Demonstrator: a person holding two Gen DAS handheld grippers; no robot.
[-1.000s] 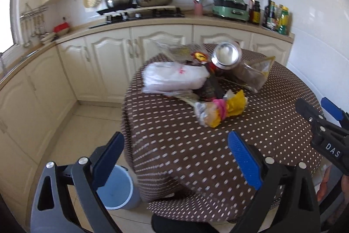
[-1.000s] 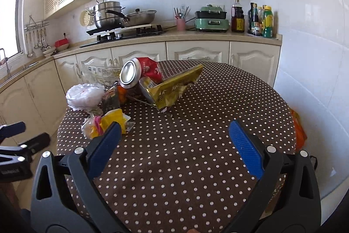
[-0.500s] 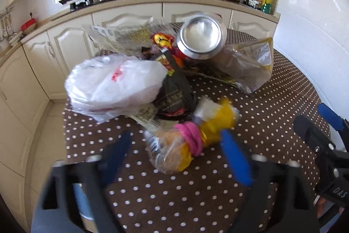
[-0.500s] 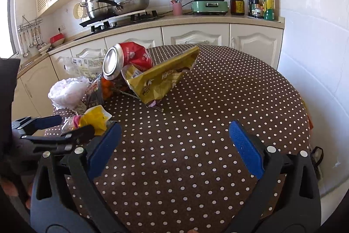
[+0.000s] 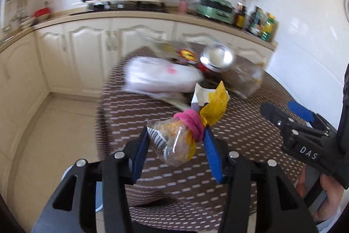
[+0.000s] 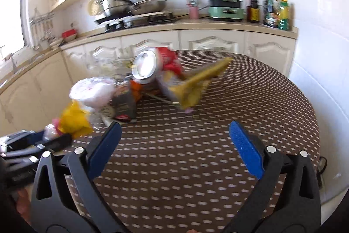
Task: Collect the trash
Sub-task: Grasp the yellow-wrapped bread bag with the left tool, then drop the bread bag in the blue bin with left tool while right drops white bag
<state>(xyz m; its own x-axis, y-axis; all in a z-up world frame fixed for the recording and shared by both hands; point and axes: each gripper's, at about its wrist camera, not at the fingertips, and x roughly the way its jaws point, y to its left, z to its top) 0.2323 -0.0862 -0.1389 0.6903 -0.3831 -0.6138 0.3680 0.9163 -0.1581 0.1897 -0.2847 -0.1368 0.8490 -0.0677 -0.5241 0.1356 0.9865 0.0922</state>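
Left tongs (image 5: 176,145) closing on snack bag (image 5: 174,145); right tongs (image 6: 174,141), marked "DAS", agape, empty.

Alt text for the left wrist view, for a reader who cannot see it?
The left tongs are closing on a clear snack bag tied with a pink band, above a polka-dot round table. Behind lie a white plastic bag and a can; the right tongs show at right.
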